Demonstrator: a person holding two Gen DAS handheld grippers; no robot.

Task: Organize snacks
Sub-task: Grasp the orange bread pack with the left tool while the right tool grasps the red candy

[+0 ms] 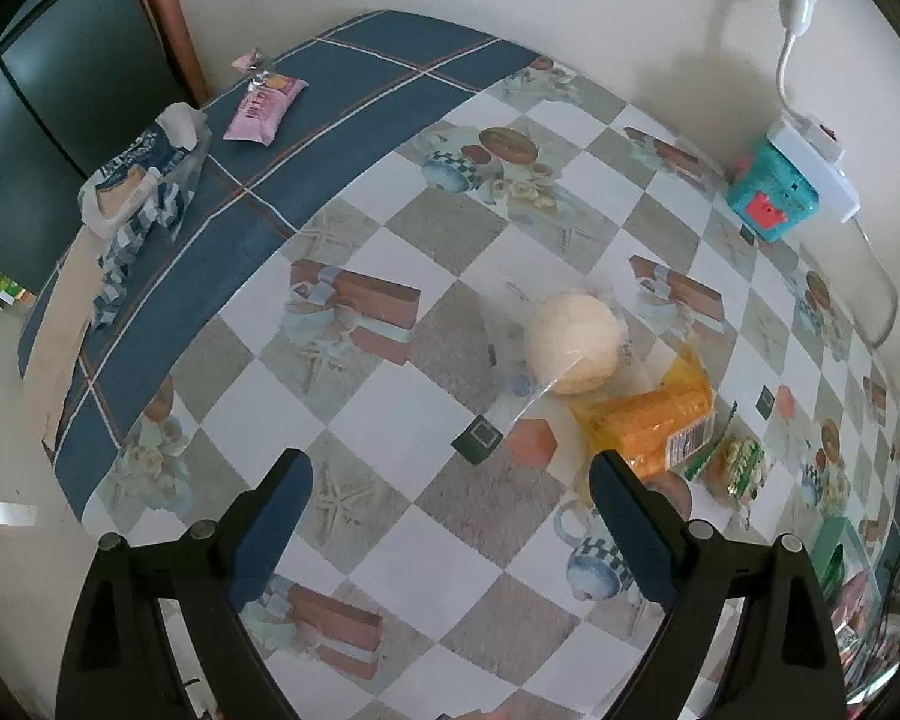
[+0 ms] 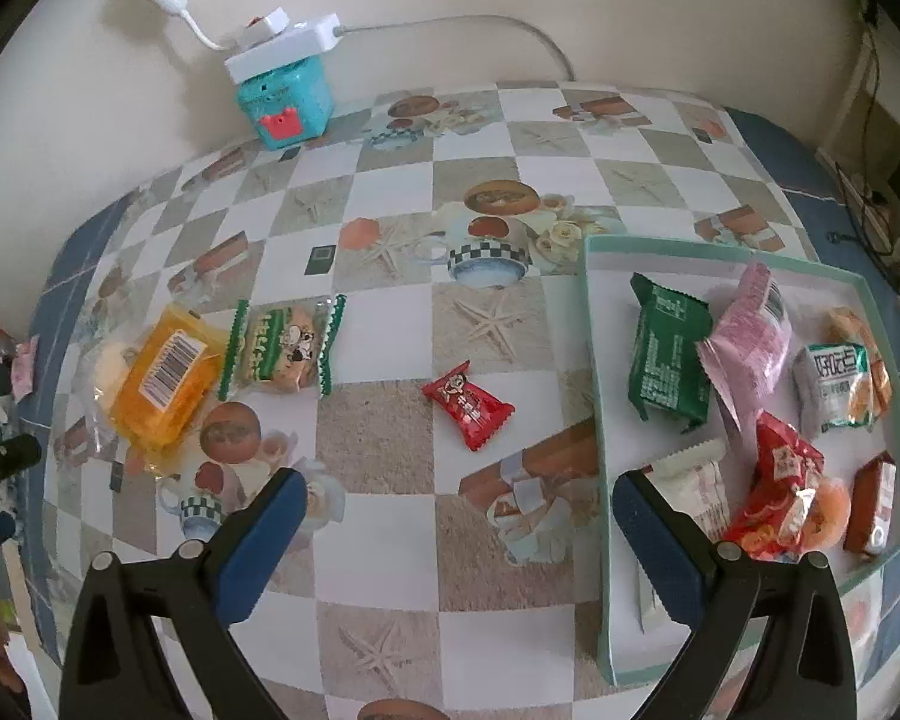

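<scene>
My left gripper [image 1: 453, 468] is open above the patterned tablecloth, nothing between its blue pads. Just ahead lie a pale round bun in clear wrap [image 1: 573, 341], an orange packet [image 1: 654, 420] and a green-edged biscuit packet [image 1: 738, 462]. My right gripper [image 2: 459, 492] is open too and holds nothing. A small red candy packet [image 2: 468, 405] lies ahead of it on the table. The orange packet [image 2: 165, 375] and biscuit packet [image 2: 282, 348] sit to its left. A mint-rimmed white tray [image 2: 594, 396] on the right holds several snacks, with my right finger [image 2: 660, 546] over its near-left corner.
A teal toy box [image 2: 285, 102] with a white power strip [image 2: 282, 45] on top stands by the wall. At the table's far left lie a pink packet [image 1: 264, 105] and a blue-white bread bag [image 1: 141, 180]. The table edge [image 1: 54, 324] drops off beyond them.
</scene>
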